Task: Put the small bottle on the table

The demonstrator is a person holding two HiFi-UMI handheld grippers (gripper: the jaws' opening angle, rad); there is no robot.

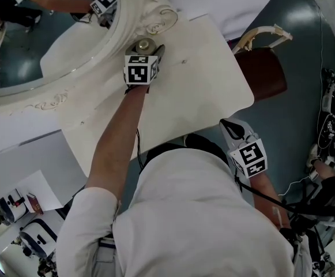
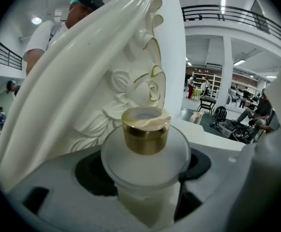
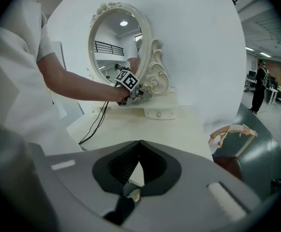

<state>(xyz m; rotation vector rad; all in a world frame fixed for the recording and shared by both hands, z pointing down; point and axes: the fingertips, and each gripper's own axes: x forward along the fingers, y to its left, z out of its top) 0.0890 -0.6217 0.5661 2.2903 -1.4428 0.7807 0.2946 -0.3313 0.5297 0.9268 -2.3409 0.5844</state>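
The small frosted bottle [image 2: 145,158] with a gold cap [image 2: 145,129] sits between the jaws of my left gripper [image 2: 145,182], which is shut on it. In the head view the bottle [image 1: 145,45] is at the far edge of the white table [image 1: 207,74], right against the carved base of the oval mirror [image 1: 155,16]. I cannot tell whether it rests on the tabletop. My right gripper [image 1: 232,129] hangs off the table's near right corner, close to my body. Its jaws meet in the right gripper view [image 3: 139,164], with nothing between them.
A dark red chair [image 1: 263,71] with a pale curved backrest stands right of the table. Cables and equipment [image 1: 328,114] lie on the floor at the far right. A shelf with small items [image 1: 17,206] is at the lower left. A cable [image 3: 94,122] trails over the tabletop.
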